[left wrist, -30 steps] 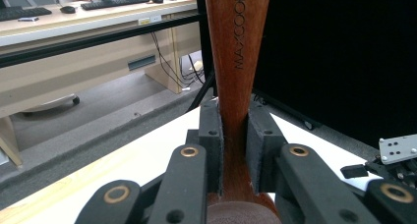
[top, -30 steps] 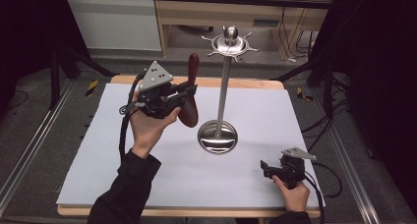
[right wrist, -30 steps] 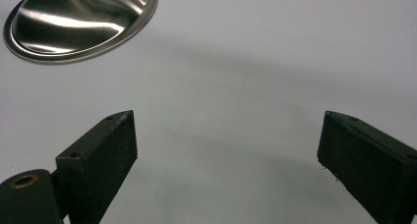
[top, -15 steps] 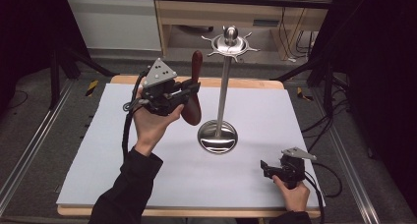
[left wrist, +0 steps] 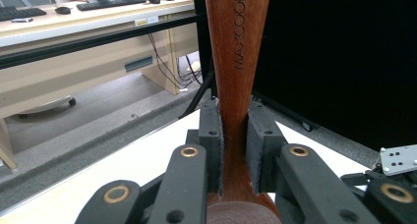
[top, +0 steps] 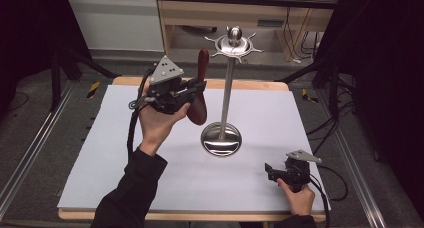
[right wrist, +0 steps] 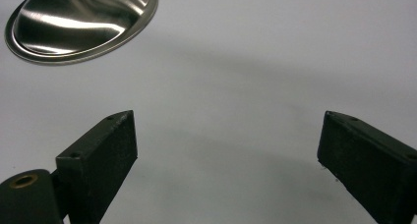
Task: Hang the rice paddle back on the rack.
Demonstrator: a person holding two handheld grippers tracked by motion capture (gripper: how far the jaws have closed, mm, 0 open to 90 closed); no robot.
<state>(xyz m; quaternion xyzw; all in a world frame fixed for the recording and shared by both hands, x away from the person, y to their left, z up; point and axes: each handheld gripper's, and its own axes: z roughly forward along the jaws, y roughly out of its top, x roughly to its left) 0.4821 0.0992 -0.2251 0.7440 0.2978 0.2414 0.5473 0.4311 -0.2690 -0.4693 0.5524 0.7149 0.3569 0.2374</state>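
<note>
A dark brown wooden spoon (top: 200,90) stands upright in the air, with my left gripper (top: 192,90) shut on its neck, just left of the steel stand's pole (top: 228,88). In the left gripper view the spoon's handle (left wrist: 237,47), marked MAXCOOK, rises between the two pads (left wrist: 211,140) of the left gripper (left wrist: 235,145). The stand has a round base (top: 221,139) and a hook crown (top: 234,44) at the top. My right gripper (top: 269,173) rests low on the white mat near the front right, open and holding nothing; its jaws (right wrist: 226,165) stand wide apart over bare mat.
The white mat (top: 125,163) covers the wooden table. The stand's base (right wrist: 78,22) lies just ahead and left of the right gripper. Desks, cables and a dark screen stand beyond the table's far edge.
The left hand has carried the spoon slightly right and up, closer to the stand's pole. The right gripper has stayed put.
</note>
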